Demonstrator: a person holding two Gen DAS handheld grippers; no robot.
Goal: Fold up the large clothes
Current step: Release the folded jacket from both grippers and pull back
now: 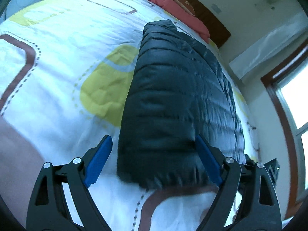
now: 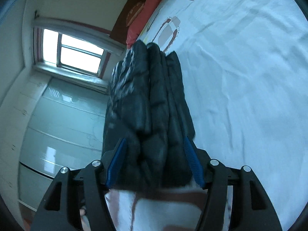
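Two grippers over a folded black puffer jacket [image 1: 173,100] on the bed [image 1: 57,57].
Left gripper [image 1: 154,159] stood spread wide, empty; right gripper [image 2: 154,161] was opening, jacket end between its blue pads [image 2: 116,163].

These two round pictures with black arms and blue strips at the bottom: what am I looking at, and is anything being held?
No robot here: a person holds a two-finger gripper in each hand, and a fisheye camera on each looks forward along its fingers, hence the round, bent view. One picture comes from the left gripper, the other from the right gripper; the blue strips are the finger pads.

Both look at a bed with a patterned white cover. On it lies a dark puffy jacket, folded into a long strip, with a red pillow at the far end.

Nothing is gripped. The left jaws stand wide, empty. The jacket's near end lies between the right pads, whose jaws are opening.
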